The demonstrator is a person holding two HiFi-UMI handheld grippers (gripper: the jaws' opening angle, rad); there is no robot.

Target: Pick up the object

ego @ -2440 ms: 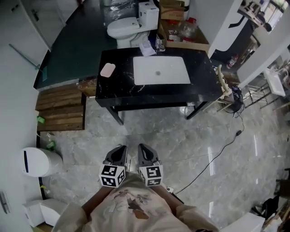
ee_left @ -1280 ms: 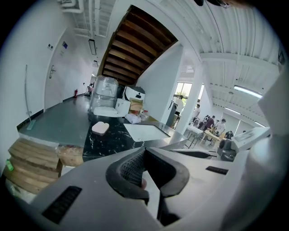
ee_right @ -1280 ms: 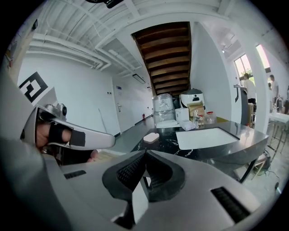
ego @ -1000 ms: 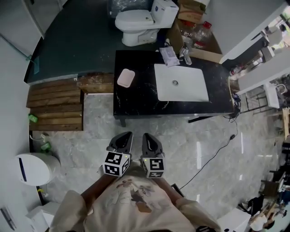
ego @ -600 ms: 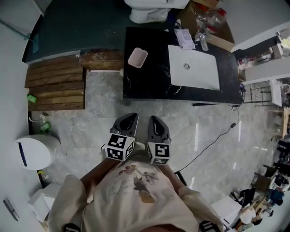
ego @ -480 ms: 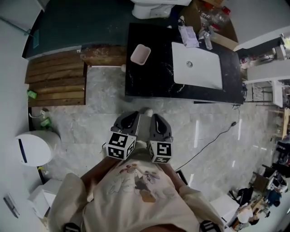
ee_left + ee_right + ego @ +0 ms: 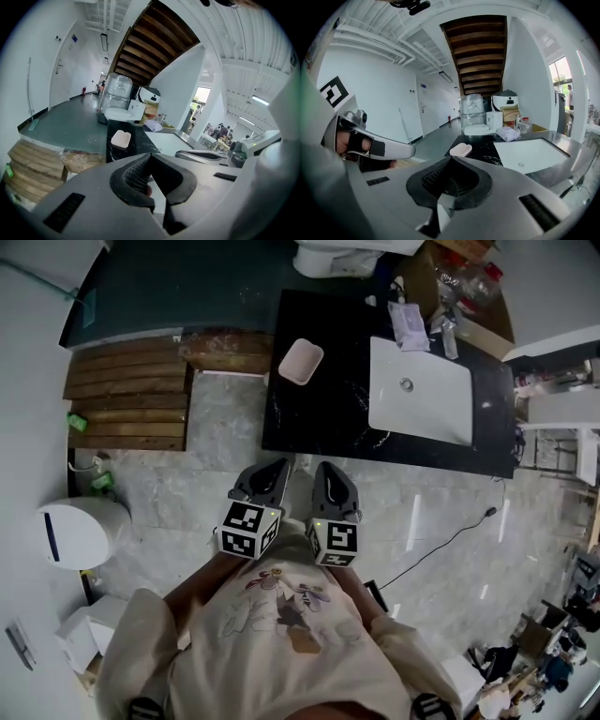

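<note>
Now left gripper [image 7: 272,468], right gripper [image 7: 330,470] closed; pink dish [image 7: 301,362] distant.

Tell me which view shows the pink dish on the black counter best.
The head view: it looks down on the pink dish, showing its whole outline on the black counter, left of the white sink. In the left gripper view the dish is small and side-on; the right gripper view shows the dish likewise.

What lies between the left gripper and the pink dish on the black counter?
In the head view, between the left gripper and the pink dish there is only marble floor and bare black countertop.
</note>
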